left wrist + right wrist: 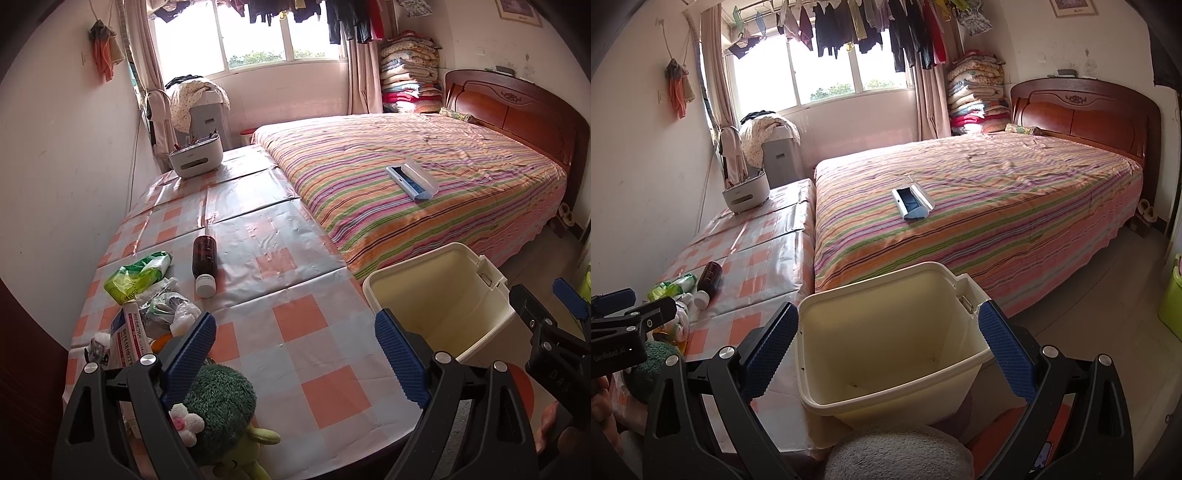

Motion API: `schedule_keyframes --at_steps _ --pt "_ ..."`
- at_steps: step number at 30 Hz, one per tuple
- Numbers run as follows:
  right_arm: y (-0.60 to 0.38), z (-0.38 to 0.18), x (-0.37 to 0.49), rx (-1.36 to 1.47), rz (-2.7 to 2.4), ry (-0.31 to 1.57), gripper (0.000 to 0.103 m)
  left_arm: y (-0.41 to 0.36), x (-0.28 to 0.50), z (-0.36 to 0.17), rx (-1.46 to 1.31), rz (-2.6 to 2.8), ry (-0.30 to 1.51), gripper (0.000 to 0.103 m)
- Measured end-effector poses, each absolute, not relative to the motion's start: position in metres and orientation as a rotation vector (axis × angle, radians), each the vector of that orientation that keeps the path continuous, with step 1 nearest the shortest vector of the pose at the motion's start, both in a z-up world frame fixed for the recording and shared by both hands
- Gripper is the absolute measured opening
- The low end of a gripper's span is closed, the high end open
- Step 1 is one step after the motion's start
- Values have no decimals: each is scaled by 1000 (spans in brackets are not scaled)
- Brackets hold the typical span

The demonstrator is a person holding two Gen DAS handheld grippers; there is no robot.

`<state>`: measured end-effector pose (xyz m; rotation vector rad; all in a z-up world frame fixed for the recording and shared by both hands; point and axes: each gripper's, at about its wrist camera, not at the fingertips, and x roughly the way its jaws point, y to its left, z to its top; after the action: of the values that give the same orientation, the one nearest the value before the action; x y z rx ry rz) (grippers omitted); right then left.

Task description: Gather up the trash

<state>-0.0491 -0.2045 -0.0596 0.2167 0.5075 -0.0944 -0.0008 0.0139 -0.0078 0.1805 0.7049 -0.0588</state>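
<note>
Beside the checkered table — cream bin, nothing visible inside.

cream bin, brown bottle, striped bedspread

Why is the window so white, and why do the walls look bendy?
In both wrist views, daylight overexposes the bright curtained window, washing out the glass; the shiny checked plastic tablecloth shows glare. Both fisheye lenses bend the walls and the carved wooden headboard, leaving dark corners.
</note>
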Motion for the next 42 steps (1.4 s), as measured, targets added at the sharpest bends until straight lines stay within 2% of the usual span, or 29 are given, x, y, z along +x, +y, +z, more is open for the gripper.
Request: schedule_keyframes --at_steps 42 --pt "-197 -56 -47 209 -60 514 97 23 -7 -4 177 -49 703 85"
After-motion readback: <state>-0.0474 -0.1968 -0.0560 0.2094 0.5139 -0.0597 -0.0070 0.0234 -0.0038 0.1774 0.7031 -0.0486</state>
